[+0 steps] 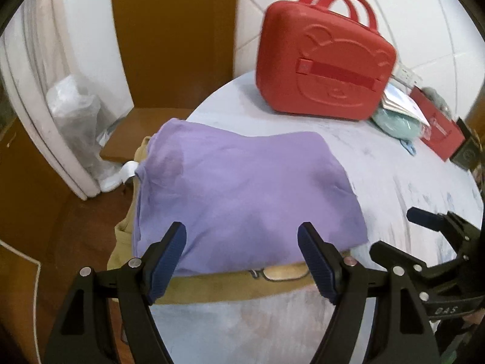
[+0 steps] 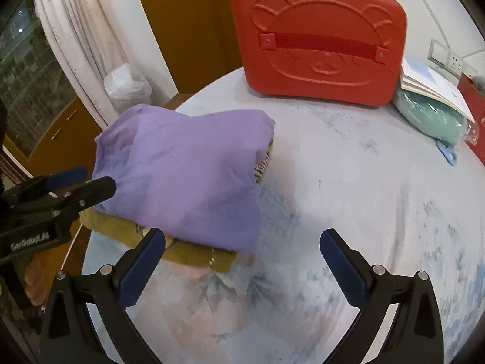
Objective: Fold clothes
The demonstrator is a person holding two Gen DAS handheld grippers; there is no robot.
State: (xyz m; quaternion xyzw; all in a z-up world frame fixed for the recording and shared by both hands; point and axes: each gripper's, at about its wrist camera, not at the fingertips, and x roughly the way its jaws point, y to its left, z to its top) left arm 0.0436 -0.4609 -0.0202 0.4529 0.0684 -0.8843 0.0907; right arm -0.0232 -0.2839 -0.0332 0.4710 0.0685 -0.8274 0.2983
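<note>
A folded purple garment (image 1: pixel 242 194) (image 2: pixel 182 170) lies on top of a folded mustard-yellow garment (image 1: pixel 212 288) (image 2: pixel 194 251) near the left edge of the pale blue bedsheet (image 1: pixel 394 182) (image 2: pixel 348 197). My left gripper (image 1: pixel 242 236) hovers open over the purple garment's near edge, with nothing pressed between its blue pads. My right gripper (image 2: pixel 242 242) stands wide open to the right of the pile, over the sheet, its left finger (image 2: pixel 142 270) beside the yellow cloth. Each gripper shows in the other's view: the right gripper (image 1: pixel 394 227) and the left gripper (image 2: pixel 91 179).
A red hard case (image 1: pixel 324 60) (image 2: pixel 318 39) with a bear relief stands at the back of the bed. Right of it lie a teal bundle (image 2: pixel 430 118), a booklet (image 2: pixel 433 85) and a red bag (image 1: pixel 439 124). White curtains (image 2: pixel 75 45) and a plastic bag (image 1: pixel 75 106) are to the left, over the wooden floor.
</note>
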